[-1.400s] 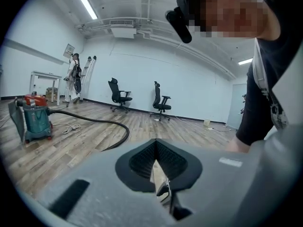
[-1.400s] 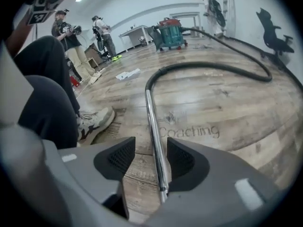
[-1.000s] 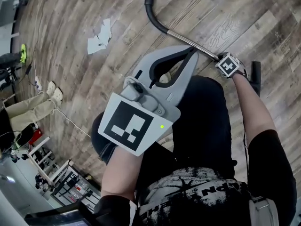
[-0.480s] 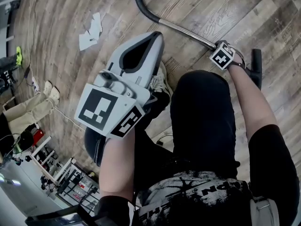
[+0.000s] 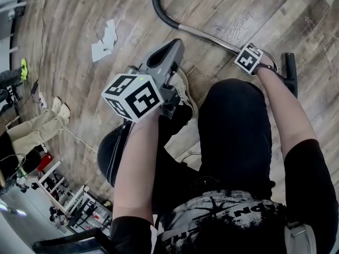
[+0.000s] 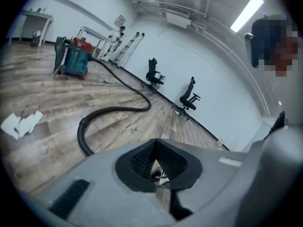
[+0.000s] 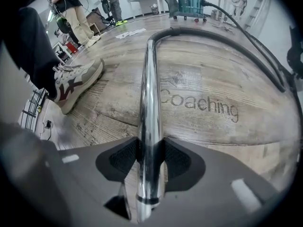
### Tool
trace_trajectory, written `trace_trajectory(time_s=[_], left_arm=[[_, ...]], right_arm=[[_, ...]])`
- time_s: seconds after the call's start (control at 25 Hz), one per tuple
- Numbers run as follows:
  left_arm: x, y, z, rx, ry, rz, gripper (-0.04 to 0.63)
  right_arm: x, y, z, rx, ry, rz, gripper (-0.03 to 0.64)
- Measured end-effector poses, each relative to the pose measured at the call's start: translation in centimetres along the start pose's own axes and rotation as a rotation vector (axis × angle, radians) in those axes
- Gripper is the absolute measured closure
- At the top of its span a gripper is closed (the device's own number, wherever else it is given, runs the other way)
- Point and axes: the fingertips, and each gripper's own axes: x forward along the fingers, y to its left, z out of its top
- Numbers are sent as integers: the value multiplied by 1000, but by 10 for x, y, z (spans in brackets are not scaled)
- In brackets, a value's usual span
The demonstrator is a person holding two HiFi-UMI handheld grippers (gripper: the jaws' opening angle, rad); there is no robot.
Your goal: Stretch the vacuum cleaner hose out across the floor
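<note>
The black vacuum hose (image 5: pixel 158 8) curves on the wood floor and joins a chrome wand (image 5: pixel 207 36). The wand ends at a black floor nozzle (image 5: pixel 290 72). My right gripper (image 5: pixel 251 62) points steeply down and is shut on the wand (image 7: pixel 148 103), with a pad pressed on each side (image 7: pixel 150 160). From the wand the hose (image 7: pixel 227 39) runs back to the teal and red vacuum cleaner (image 7: pixel 191 3). My left gripper (image 5: pixel 171 48) hangs in the air above the person's shoe, shut and holding nothing (image 6: pixel 155 150). Beyond it lie the hose (image 6: pixel 113 110) and the vacuum cleaner (image 6: pixel 75 58).
White paper scraps (image 5: pixel 105 40) lie on the floor to the left. The person's shoe (image 7: pixel 75 82) stands close beside the wand. Other people stand by racks at the back left (image 7: pixel 75 13). Two office chairs (image 6: pixel 154 72) stand along the far wall.
My left gripper has come down and rolled, so its marker cube now faces up. It stays shut. The right gripper keeps its hold on the wand in about the same place.
</note>
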Motion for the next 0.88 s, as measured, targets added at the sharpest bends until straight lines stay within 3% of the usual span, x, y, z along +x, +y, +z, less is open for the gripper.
trace_trajectory(time_s=[0.12,0.16,0.2,0.4,0.56,0.76,0.88], left_arm=[[25,33,-34,-189,25,4,589],[36,42,-50,-261,40,1,507],[48,51,-67,-330,59,-1,479],[106,82,-137,-619,83,37,412],[142,94,-171,-787,68,43,367],[197,83,-185,-976,-2,-56,322],[224,73,-179,-1038,-61,-116,351]], right_arm=[[-21,-1,8,-10,-1,-2,439],[-29,-1,9,-12,1,-2,439],[-36,-3,9,-14,4,-4,439],[-81,-10,-4,-40,32,-29,440],[-100,-6,-4,-66,42,-37,440],[-126,5,-25,-58,81,-35,440],[-138,6,-30,-76,84,-31,440]])
